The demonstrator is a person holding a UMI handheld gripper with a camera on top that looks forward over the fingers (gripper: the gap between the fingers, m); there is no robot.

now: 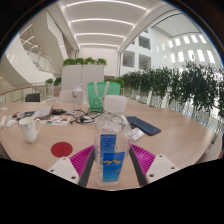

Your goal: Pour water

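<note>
A clear plastic water bottle with a blue label (111,155) stands upright between my two fingers, its cap end reaching up over the table. My gripper (112,166) is shut on the bottle, with both magenta pads (84,157) pressed against its sides. A white cup-like container (116,103) stands on the round wooden table (170,128) beyond the bottle. The bottle's base is hidden below the fingers.
A red coaster (62,149) lies just left of the fingers. A dark phone or tablet (144,125) lies to the right. A green box (97,95), white items and clutter (35,120) sit at the table's far and left side. Potted plants (185,85) line the right.
</note>
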